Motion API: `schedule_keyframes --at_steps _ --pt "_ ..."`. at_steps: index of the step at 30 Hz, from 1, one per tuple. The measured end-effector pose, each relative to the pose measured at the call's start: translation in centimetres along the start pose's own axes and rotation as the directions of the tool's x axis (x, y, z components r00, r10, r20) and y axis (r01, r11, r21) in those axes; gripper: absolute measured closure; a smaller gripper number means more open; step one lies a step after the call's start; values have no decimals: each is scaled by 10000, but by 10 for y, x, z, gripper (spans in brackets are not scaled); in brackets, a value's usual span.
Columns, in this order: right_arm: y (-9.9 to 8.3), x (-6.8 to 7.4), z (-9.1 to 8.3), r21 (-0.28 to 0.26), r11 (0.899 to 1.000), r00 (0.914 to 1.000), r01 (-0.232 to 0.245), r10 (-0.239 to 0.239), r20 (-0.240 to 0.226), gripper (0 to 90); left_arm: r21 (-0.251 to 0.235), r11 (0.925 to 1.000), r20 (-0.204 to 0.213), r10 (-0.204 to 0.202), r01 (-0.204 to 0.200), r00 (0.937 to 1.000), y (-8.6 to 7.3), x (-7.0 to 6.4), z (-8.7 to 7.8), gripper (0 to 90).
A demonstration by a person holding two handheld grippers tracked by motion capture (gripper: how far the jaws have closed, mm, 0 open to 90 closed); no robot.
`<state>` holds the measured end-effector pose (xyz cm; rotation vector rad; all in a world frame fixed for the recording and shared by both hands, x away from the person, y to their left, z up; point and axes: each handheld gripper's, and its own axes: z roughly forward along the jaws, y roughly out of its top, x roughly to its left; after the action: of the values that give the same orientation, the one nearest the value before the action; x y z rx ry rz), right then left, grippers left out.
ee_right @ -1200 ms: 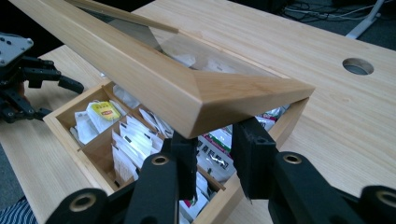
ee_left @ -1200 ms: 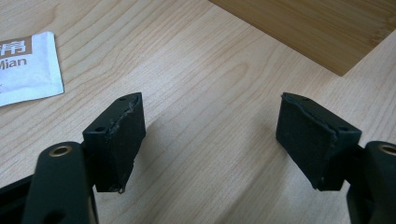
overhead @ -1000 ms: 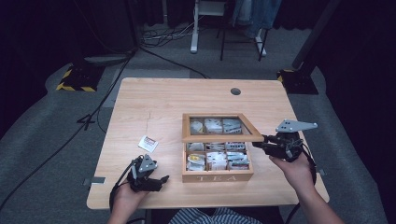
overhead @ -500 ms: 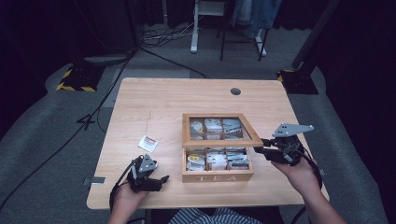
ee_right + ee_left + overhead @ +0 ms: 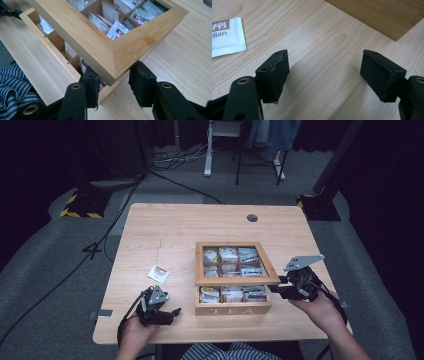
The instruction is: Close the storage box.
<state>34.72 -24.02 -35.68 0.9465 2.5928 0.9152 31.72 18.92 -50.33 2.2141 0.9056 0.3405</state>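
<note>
Bamboo lid of tea box, mid-table, partly raised; my right gripper pinches its corner. Left gripper gapes wide, empty, near loose sachet. Lid not fully open or shut yet.

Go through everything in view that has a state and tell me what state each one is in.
Tea box: open, compartments hold tea bags.
Lid: raised partway, corner between the right tongs.
Right tongs: clamped on the lid corner.
Left tongs: open, holding nothing.
Loose sachet: flat on the table.
</note>
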Motion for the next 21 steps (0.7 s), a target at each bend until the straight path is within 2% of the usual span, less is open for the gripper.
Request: schedule_keyframes --at_steps 10,21 --pt "-1 1 6 771 9969 9993 153 -126 -354 580 11 10000 -1 18 -18 10000 0 0 0 239" --pt "-3 4 17 1667 9853 9978 378 -281 -607 558 16 10000 0 21 -21 10000 0 0 0 239"
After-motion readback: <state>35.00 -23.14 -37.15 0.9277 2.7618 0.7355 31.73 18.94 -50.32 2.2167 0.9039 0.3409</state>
